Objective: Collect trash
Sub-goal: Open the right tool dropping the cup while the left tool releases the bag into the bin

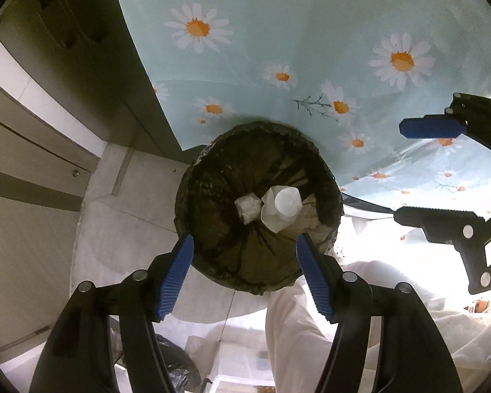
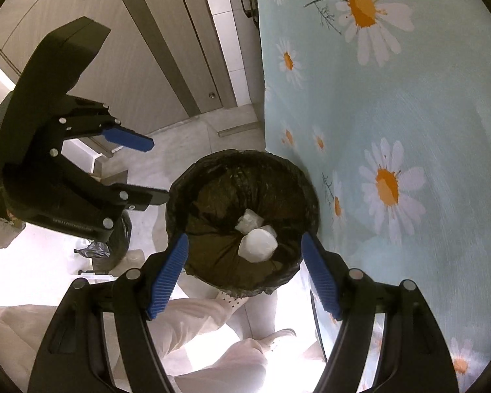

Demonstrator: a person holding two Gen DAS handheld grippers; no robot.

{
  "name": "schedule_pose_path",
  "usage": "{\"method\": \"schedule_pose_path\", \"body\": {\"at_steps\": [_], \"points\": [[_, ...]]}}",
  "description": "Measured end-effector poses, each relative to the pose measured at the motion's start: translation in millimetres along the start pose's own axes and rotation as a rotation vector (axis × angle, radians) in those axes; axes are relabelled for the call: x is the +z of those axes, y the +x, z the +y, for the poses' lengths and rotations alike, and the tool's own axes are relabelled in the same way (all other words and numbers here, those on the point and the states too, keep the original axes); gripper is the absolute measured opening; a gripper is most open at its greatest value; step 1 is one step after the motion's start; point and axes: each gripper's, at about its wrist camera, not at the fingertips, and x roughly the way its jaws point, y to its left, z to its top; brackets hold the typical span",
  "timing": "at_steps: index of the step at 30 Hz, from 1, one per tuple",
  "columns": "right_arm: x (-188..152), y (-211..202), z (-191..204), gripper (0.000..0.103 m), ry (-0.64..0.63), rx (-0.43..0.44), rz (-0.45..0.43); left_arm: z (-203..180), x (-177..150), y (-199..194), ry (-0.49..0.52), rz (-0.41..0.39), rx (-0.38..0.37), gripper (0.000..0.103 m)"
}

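The left gripper (image 1: 245,245) hangs with its jaws apart and nothing between them, directly over the black-lined trash bin (image 1: 258,203) at frame centre. The right gripper (image 2: 245,245) is likewise parted and empty above it. A crumpled tissue (image 1: 248,209) and white cup (image 1: 283,208) lie inside, beside the daisy-print cloth (image 1: 311,49).

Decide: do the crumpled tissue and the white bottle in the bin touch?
Touching. The left wrist view shows the tissue pressed against the bottle, no gap.
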Motion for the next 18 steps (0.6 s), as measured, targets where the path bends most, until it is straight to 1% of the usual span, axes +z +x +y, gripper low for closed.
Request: {"method": "schedule_pose_path", "body": {"at_steps": [5, 9, 18], "points": [[-4.4, -11.4, 10.6, 0.071, -0.013, -0.014, -0.011, -2.4, 2.2, -8.0, 0.008, -0.019, 0.008, 0.064], [-6.5, -29.4, 11.2, 0.071, -0.007, -0.029, -0.027, -4.7, 2.4, -19.4, 0.014, -0.044, 0.011, 0.064], [-4.8, -81.1, 15.5, 0.071, 0.022, -0.065, -0.086, -9.3, 8.5, -51.3, 0.022, -0.118, 0.009, 0.064]]}}
